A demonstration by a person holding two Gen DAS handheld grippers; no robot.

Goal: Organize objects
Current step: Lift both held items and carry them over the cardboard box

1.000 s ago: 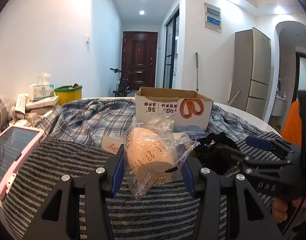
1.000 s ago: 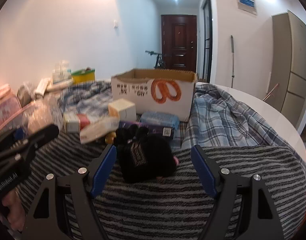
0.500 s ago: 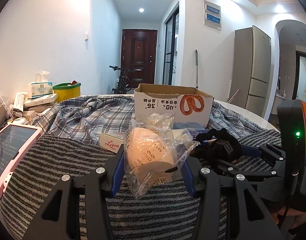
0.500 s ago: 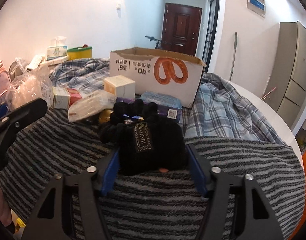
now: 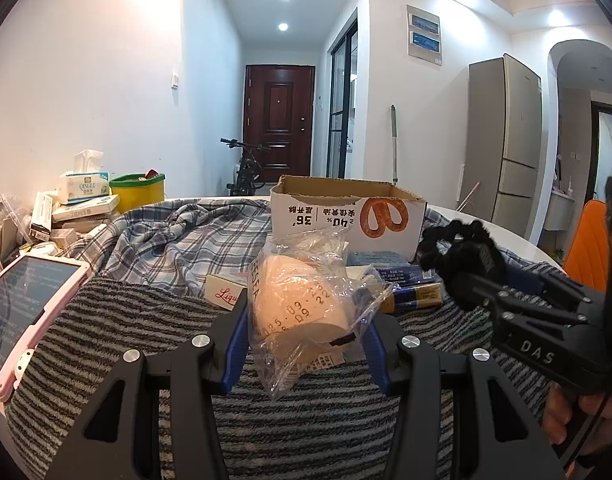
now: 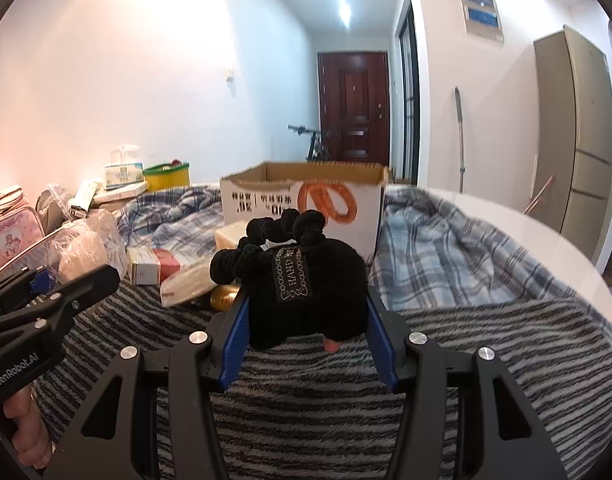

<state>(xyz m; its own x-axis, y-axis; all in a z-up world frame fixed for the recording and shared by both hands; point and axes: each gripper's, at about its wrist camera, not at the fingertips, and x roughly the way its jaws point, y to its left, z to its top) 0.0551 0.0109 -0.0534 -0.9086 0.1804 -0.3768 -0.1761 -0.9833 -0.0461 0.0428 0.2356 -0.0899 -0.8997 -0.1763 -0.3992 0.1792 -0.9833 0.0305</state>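
Left tool [image 5: 303, 344] grips a bagged roll [image 5: 301, 304]; right tool [image 6: 308, 332], jaws closing, clasps a black glove [image 6: 306, 280]

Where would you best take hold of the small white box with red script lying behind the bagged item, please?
Grip the white box across its short sides, coming from above and from the left, I'd judge. It lies flat on the striped cloth, and the bagged item, held in the left hand-held gripper, crowds its right end, so only the top and left stay free.
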